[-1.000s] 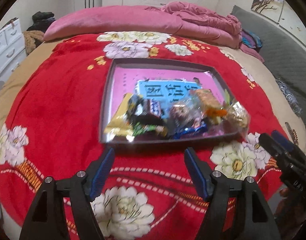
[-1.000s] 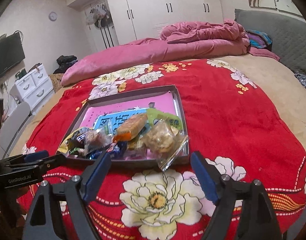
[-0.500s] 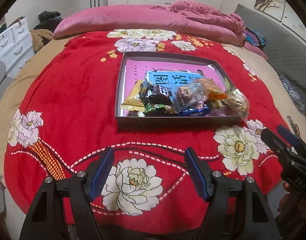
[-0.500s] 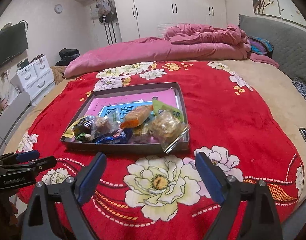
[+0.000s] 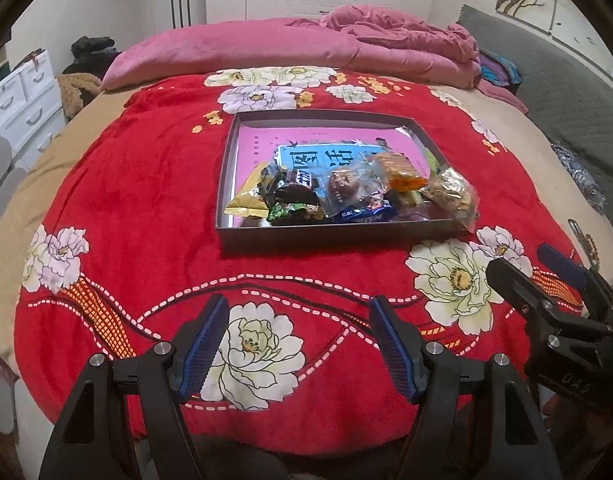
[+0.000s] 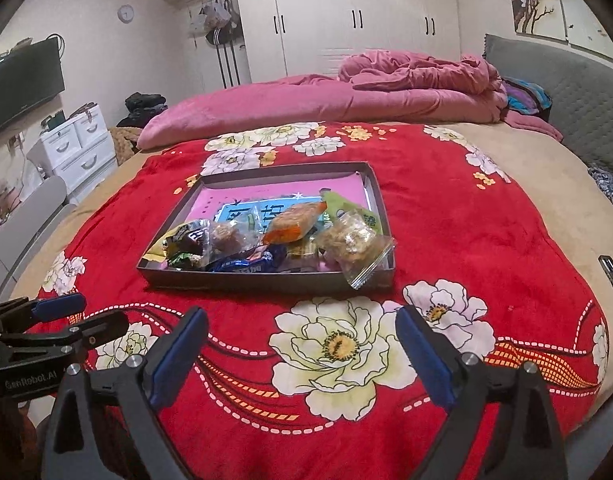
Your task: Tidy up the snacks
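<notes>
On the left, the left gripper (image 5: 298, 350) hangs over the near edge of the red flowered blanket (image 5: 146, 184), its blue-padded jaws held partly apart with nothing between them. Ahead of it, near the middle of the bed, sits the shallow grey tray (image 5: 334, 231), and the snacks (image 5: 346, 196) are all bunched along its near side: a yellow packet (image 5: 246, 202) at the left end, dark chocolate wrappers (image 5: 294, 188) next, a clear-wrapped brown cake (image 5: 342, 188), an orange packet (image 5: 402, 172), and a clear bag of nut brittle (image 6: 356, 240) at the right end, whose corner droops over the tray's near wall. The far half of the tray shows only its pink printed liner. To the right, the right gripper (image 6: 302, 354) has just been opening its jaws wide, and they are empty too. Everything visible is gathered into the tray, so the task looks essentially done; only that overhanging bag seems left to tuck in.
</notes>
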`<act>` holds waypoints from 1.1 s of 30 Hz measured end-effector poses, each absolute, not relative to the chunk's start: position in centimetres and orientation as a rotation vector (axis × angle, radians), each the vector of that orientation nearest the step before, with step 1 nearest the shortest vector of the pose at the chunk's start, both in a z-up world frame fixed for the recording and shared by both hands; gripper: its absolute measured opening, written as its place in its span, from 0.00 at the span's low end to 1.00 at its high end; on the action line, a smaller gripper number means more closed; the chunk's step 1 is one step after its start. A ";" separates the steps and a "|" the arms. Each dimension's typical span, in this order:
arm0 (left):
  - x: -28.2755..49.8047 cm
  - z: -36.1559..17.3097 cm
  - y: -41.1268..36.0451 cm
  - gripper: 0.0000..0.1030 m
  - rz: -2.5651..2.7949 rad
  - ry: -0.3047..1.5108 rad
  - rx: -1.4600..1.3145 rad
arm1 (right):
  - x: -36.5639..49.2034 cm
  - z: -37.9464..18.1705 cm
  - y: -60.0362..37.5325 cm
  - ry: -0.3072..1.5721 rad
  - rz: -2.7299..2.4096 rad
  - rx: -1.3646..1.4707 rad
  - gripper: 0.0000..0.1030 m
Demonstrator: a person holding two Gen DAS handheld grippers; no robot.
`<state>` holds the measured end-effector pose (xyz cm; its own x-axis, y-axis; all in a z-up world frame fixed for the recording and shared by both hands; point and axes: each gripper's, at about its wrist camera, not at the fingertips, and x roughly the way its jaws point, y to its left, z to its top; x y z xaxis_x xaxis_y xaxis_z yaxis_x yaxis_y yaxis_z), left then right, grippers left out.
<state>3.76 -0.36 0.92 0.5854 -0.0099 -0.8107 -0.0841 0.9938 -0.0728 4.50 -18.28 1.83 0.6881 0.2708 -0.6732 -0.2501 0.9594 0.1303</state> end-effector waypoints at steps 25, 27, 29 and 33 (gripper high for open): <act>3.7 1.2 -0.3 0.71 0.041 0.938 -0.104 | 4.5 1.5 -18.4 0.773 0.287 0.033 0.93; 3.7 1.2 -0.4 0.71 0.038 0.939 -0.100 | 4.5 1.3 -18.5 0.773 0.285 0.034 0.93; 3.7 1.2 -0.5 0.71 0.036 0.939 -0.101 | 4.5 1.2 -18.6 0.773 0.284 0.036 0.92; 3.7 1.3 -0.4 0.71 0.037 0.936 -0.104 | 4.5 1.2 -18.6 0.773 0.281 0.038 0.93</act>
<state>3.68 -0.41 1.25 0.5927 -0.0137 -0.8053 -0.0769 0.9943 -0.0735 4.52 -18.58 1.23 0.6805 0.2638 -0.6836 -0.2361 0.9621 0.1362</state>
